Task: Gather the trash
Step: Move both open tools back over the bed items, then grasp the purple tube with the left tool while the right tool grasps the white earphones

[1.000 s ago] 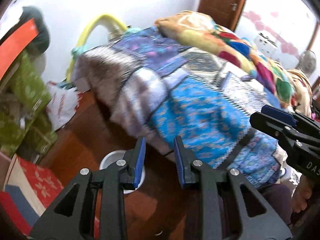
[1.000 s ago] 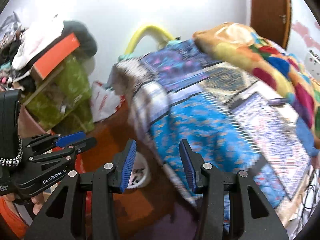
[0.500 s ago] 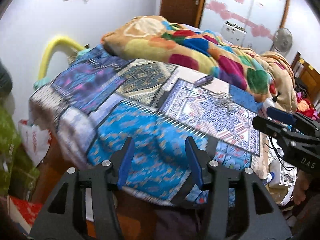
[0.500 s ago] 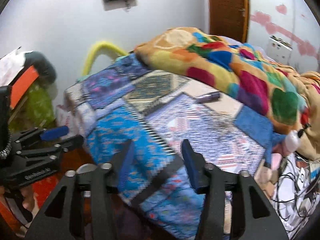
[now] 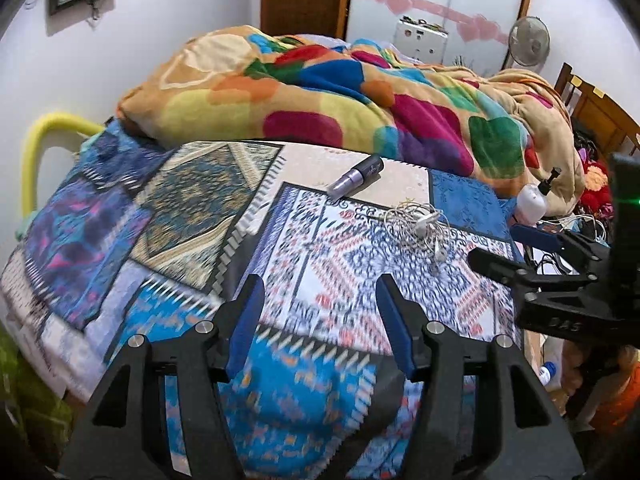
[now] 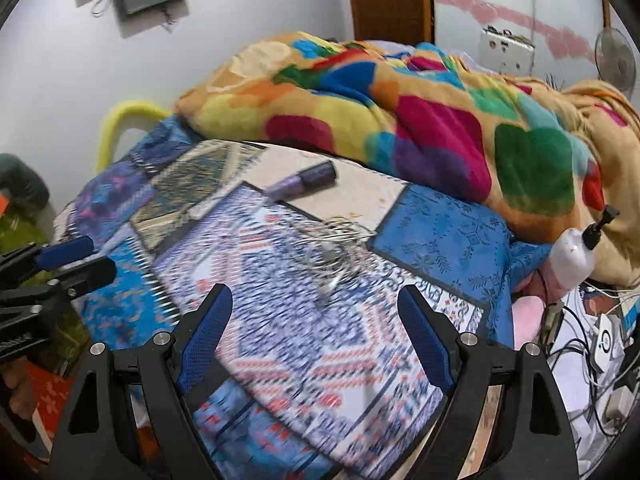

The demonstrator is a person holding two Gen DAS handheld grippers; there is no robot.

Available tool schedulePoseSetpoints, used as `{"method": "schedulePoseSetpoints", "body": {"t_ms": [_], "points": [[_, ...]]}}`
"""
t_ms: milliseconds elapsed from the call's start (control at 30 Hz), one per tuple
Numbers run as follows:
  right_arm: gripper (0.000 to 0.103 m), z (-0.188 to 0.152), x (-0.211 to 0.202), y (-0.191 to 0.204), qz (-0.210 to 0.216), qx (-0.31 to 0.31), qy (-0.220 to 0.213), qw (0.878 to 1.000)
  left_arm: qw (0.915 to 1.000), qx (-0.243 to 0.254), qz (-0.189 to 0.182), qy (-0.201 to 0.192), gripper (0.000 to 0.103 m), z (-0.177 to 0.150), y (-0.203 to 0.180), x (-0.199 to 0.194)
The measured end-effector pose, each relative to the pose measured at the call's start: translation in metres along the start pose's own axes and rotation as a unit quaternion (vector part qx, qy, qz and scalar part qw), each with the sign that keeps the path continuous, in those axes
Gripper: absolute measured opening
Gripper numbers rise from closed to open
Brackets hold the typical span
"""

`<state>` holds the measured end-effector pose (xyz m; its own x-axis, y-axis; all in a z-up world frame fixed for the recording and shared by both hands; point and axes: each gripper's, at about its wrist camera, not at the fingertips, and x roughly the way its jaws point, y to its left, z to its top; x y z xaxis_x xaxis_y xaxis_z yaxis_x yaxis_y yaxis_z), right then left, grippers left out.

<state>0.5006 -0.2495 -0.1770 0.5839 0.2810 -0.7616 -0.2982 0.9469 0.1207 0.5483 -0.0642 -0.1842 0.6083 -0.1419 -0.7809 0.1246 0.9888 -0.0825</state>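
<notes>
The tangled earphones [image 5: 420, 226] and purple tube [image 5: 356, 177] lie on the bed [image 5: 192, 208], beyond both; left hand-held gripper [image 5: 320, 320] and right hand-held gripper [image 6: 316, 332] are opening, both empty.

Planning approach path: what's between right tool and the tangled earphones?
Only bare patterned bedspread between the opening, empty right tool and the earphones; right wrist view.

Motion blur smears the near edge of the blue patterned patchwork bedspread [image 5: 304, 384], so its print cannot be read there. In the right wrist view the tangled white earphone cord [image 6: 340, 248] and the purple cylindrical tube [image 6: 300, 182] are streaked, the tube's label perhaps illegible. The white pump bottle [image 6: 570, 258] is partly hidden behind bedding.
</notes>
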Motion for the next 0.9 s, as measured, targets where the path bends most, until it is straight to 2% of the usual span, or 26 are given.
{"method": "schedulePoseSetpoints", "body": {"t_ms": [200, 400, 433, 467, 500, 567, 667, 733, 900], "points": [[0.082, 0.01, 0.043, -0.011, 0.006, -0.012, 0.012, 1.0, 0.9996, 0.012, -0.015, 0.019, 0.057, 0.023, 0.002, 0.052], [0.082, 0.013, 0.074, -0.007, -0.006, -0.043, 0.021, 0.999, 0.9991, 0.024, -0.028, 0.022, 0.057, 0.042, 0.002, 0.087], [0.078, 0.012, 0.077, -0.007, -0.007, -0.045, 0.022, 0.999, 0.999, 0.027, -0.029, 0.022, 0.057, 0.045, 0.002, 0.092], [0.067, 0.012, 0.08, -0.008, -0.004, -0.045, 0.025, 0.999, 0.9987, 0.035, -0.032, 0.021, 0.057, 0.05, 0.0, 0.098], [0.066, 0.012, 0.08, -0.008, -0.006, -0.05, 0.021, 0.999, 0.9983, 0.042, -0.035, 0.021, 0.057, 0.053, -0.002, 0.103], [0.044, 0.013, 0.078, -0.007, 0.001, -0.057, 0.019, 0.998, 0.9974, 0.061, -0.032, 0.019, 0.057, 0.06, -0.006, 0.114], [0.023, 0.014, 0.076, -0.009, 0.02, -0.054, 0.018, 0.998, 0.9964, 0.073, -0.034, 0.024, 0.057, 0.071, -0.01, 0.134], [0.017, 0.014, 0.073, -0.015, 0.029, -0.045, 0.015, 0.998, 0.9958, 0.077, -0.041, 0.029, 0.057, 0.077, -0.013, 0.143], [0.017, 0.012, 0.065, -0.028, 0.024, -0.03, 0.008, 0.999, 0.9951, 0.084, -0.045, 0.028, 0.057, 0.091, -0.022, 0.165]]}}
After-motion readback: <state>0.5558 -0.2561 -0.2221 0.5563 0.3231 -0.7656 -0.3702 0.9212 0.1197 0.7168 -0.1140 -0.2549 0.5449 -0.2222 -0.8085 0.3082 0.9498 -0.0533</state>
